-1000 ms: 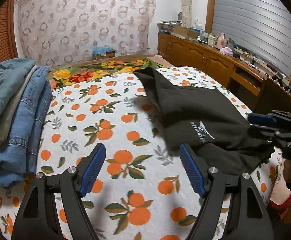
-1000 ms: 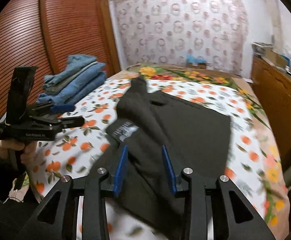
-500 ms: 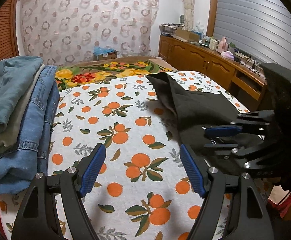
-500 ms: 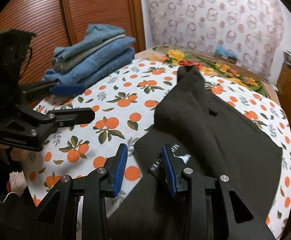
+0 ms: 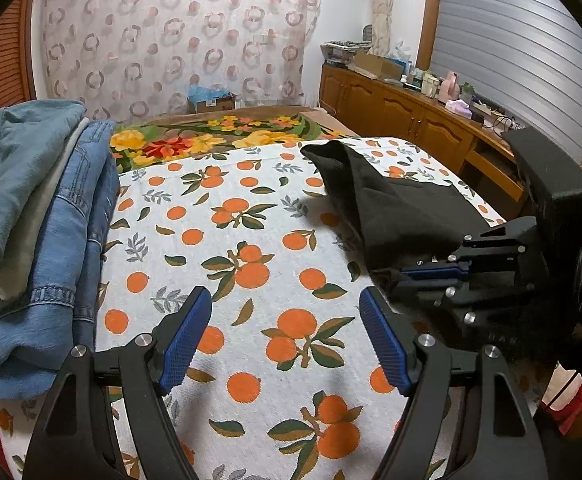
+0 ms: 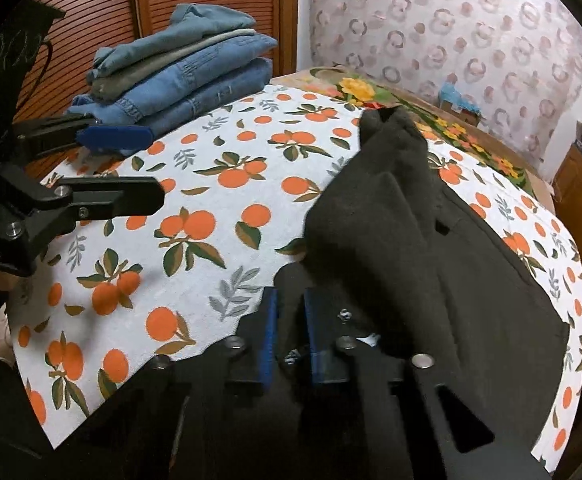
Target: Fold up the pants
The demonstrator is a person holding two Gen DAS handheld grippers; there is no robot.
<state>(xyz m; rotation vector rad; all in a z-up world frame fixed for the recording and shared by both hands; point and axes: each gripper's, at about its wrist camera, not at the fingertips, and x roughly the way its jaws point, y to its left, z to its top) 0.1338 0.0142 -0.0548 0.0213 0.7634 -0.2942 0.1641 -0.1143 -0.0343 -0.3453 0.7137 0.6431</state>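
Note:
Black pants point(image 6: 431, 248) lie crumpled on the right half of the bed, one leg end reaching toward the far side; they also show in the left wrist view point(image 5: 395, 204). My right gripper point(image 6: 291, 320) is shut on the near edge of the black pants, with cloth pinched between the blue pads. It shows from the side in the left wrist view point(image 5: 435, 276). My left gripper point(image 5: 285, 336) is open and empty above the orange-print sheet, left of the pants. It also shows in the right wrist view point(image 6: 131, 168).
A stack of folded jeans point(image 5: 31, 220) sits at the bed's left edge, also in the right wrist view point(image 6: 179, 68). The orange-print bedsheet point(image 5: 231, 240) covers the bed. A wooden cabinet point(image 5: 411, 120) with clutter runs along the right wall.
My right gripper has closed onto the near edge of the pants. My left gripper stayed open and shifted a little left, away from the pants.

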